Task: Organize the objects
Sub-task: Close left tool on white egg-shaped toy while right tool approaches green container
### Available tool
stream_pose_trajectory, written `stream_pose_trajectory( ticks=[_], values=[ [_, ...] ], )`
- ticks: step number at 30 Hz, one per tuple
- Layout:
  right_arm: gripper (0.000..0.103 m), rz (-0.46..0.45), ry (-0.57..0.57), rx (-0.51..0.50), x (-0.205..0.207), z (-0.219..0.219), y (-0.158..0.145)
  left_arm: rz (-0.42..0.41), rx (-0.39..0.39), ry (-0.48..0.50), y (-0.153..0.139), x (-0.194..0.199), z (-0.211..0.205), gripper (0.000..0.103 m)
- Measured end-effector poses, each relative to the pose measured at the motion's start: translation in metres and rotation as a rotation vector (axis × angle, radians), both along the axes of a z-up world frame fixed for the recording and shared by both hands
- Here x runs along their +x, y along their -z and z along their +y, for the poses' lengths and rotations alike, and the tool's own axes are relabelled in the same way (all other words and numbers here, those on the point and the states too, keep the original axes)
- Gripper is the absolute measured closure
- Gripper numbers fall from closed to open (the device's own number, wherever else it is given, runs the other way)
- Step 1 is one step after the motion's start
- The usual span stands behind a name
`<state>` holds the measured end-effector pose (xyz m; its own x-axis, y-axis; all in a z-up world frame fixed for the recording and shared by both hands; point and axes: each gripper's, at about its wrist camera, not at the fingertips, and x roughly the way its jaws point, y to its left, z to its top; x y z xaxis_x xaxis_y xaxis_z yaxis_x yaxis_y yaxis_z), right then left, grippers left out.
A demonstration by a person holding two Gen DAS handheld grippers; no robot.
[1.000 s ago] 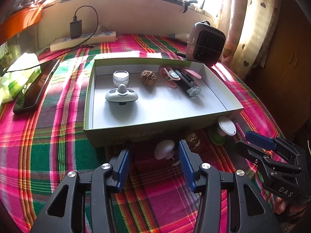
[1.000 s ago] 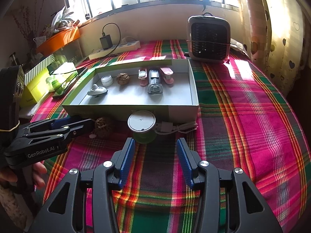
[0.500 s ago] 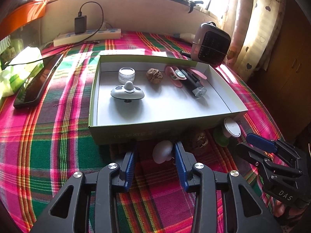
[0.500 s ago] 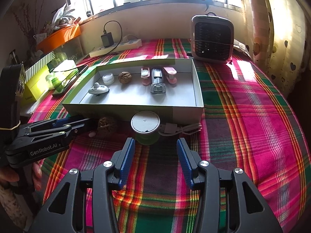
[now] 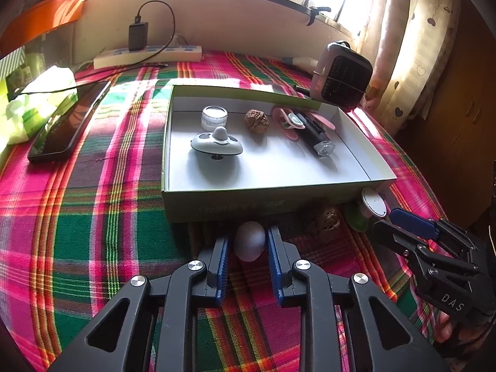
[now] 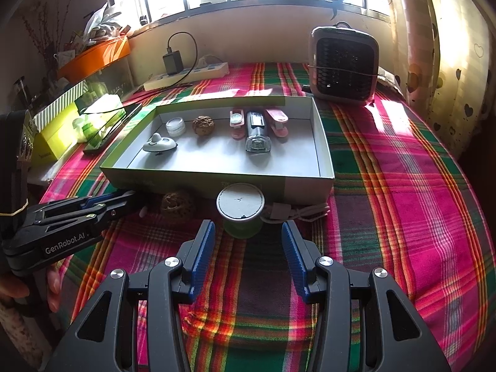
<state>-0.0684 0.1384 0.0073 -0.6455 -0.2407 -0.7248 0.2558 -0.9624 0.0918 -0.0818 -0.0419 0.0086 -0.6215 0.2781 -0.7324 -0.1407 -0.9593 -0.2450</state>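
Observation:
My left gripper (image 5: 248, 241) is shut on a small white egg-shaped object (image 5: 249, 241) on the plaid cloth, just in front of the green-and-white box (image 5: 229, 207). The box holds a small jar (image 5: 214, 116), a walnut (image 5: 256, 120), a grey gadget (image 5: 216, 142), pink clips (image 5: 286, 121) and a black torch (image 5: 313, 133). A second walnut (image 6: 178, 203) and a green spool with a white lid (image 6: 240, 206) lie in front of the box. My right gripper (image 6: 246, 241) is open, just short of the spool.
A white cable (image 6: 297, 210) lies beside the spool. A small heater (image 6: 344, 65) stands at the back right, a power strip with charger (image 6: 186, 76) at the back. A phone (image 5: 69, 121) and green packets (image 5: 34, 102) lie left.
My left gripper moved forward and closed its fingers onto the white egg-shaped object. My right gripper edged slightly closer to the spool and stayed open.

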Motion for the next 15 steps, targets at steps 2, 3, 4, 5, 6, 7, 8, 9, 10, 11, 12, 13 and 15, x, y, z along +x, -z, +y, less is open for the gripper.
stream_pose_trajectory(
  ticks=[2, 3, 4, 5, 6, 7, 8, 9, 10, 11, 12, 13, 15],
  values=[
    [0.057, 0.002, -0.002, -0.004, -0.003, -0.002, 0.0, 0.0, -0.001, -0.009, 0.0, 0.001, -0.003, 0.082],
    [0.057, 0.002, -0.003, -0.004, -0.004, -0.003, 0.0, 0.0, 0.001, -0.012, 0.0, 0.001, -0.004, 0.082],
    [0.057, 0.004, -0.005, -0.003, -0.006, -0.004, -0.001, -0.001, 0.005, -0.013, 0.0, 0.002, -0.006, 0.082],
    [0.057, 0.004, -0.006, 0.0, -0.007, -0.005, -0.001, -0.001, 0.005, -0.016, 0.0, 0.002, -0.007, 0.082],
    [0.057, 0.004, -0.006, 0.001, -0.009, -0.006, 0.0, -0.001, 0.005, -0.018, 0.0, 0.003, -0.007, 0.082],
    [0.057, 0.004, -0.009, 0.0, -0.01, -0.007, 0.0, 0.0, 0.007, -0.019, 0.001, 0.003, -0.008, 0.082],
    [0.057, 0.002, -0.009, 0.001, -0.012, -0.007, 0.0, -0.001, 0.011, -0.019, 0.001, 0.003, -0.008, 0.082],
    [0.057, 0.001, -0.009, 0.002, -0.013, -0.008, 0.0, -0.002, 0.013, -0.02, 0.001, 0.002, -0.009, 0.082],
    [0.057, 0.004, -0.01, 0.003, -0.014, -0.009, 0.0, -0.002, 0.013, -0.02, 0.001, 0.002, -0.009, 0.082],
    [0.057, 0.004, -0.008, 0.006, -0.015, -0.009, 0.001, -0.002, 0.013, -0.02, 0.001, 0.002, -0.009, 0.082],
    [0.057, 0.005, -0.007, 0.008, -0.016, -0.01, 0.001, -0.002, 0.013, -0.02, 0.001, 0.002, -0.009, 0.082],
    [0.057, 0.004, -0.006, 0.01, -0.017, -0.01, 0.001, -0.002, 0.014, -0.02, 0.001, 0.002, -0.009, 0.082],
    [0.057, 0.006, -0.004, 0.008, -0.019, -0.01, 0.001, -0.002, 0.015, -0.02, 0.001, 0.002, -0.009, 0.082]
  ],
)
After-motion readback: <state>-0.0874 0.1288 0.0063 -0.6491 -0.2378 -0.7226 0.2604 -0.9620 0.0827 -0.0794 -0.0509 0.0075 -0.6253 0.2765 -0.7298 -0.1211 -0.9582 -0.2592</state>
